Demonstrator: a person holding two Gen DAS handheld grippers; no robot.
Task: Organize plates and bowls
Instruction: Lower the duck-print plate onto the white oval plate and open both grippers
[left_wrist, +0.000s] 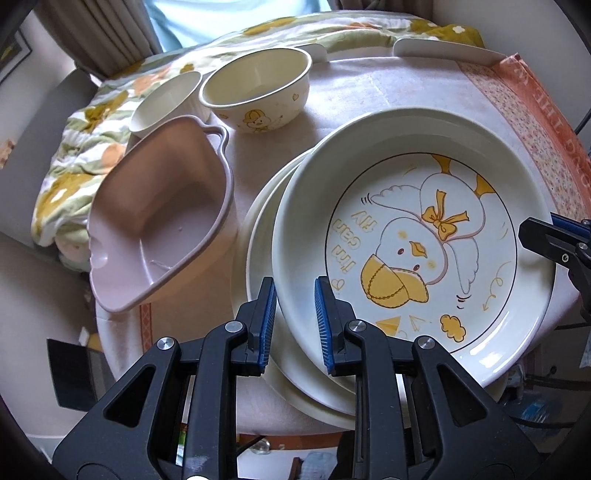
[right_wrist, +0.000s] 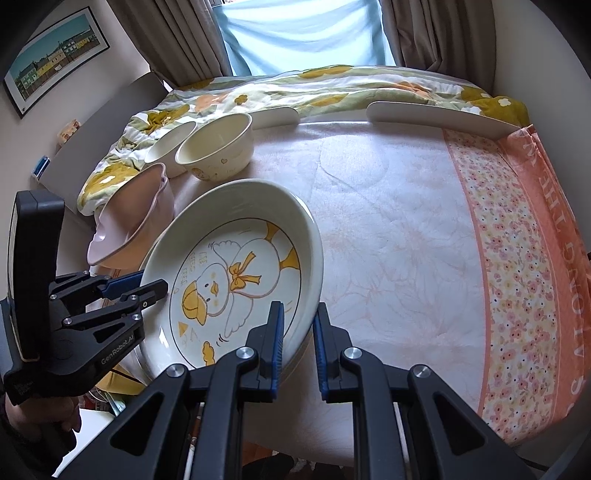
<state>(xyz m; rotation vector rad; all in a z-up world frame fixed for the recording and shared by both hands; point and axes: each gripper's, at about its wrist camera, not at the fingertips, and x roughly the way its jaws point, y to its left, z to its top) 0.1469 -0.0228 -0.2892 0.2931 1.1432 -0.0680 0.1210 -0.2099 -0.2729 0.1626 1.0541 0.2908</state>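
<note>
A cream duck-print plate (left_wrist: 424, 236) lies on top of a stack of plain plates (left_wrist: 266, 236) at the table's near edge. My left gripper (left_wrist: 295, 321) straddles the duck plate's near-left rim, jaws a little apart on either side. My right gripper (right_wrist: 299, 343) straddles the same plate's (right_wrist: 236, 273) right rim, and shows at the right of the left wrist view (left_wrist: 554, 240). A pink heart-shaped bowl (left_wrist: 155, 229), a duck-print bowl (left_wrist: 258, 88) and a small white ribbed bowl (left_wrist: 166, 103) stand to the left.
The table has a pale cloth (right_wrist: 388, 206) with an orange floral border (right_wrist: 517, 258). A flowered quilt (right_wrist: 295, 88) lies behind it. Two white curved pieces (right_wrist: 439, 114) sit at the far edge.
</note>
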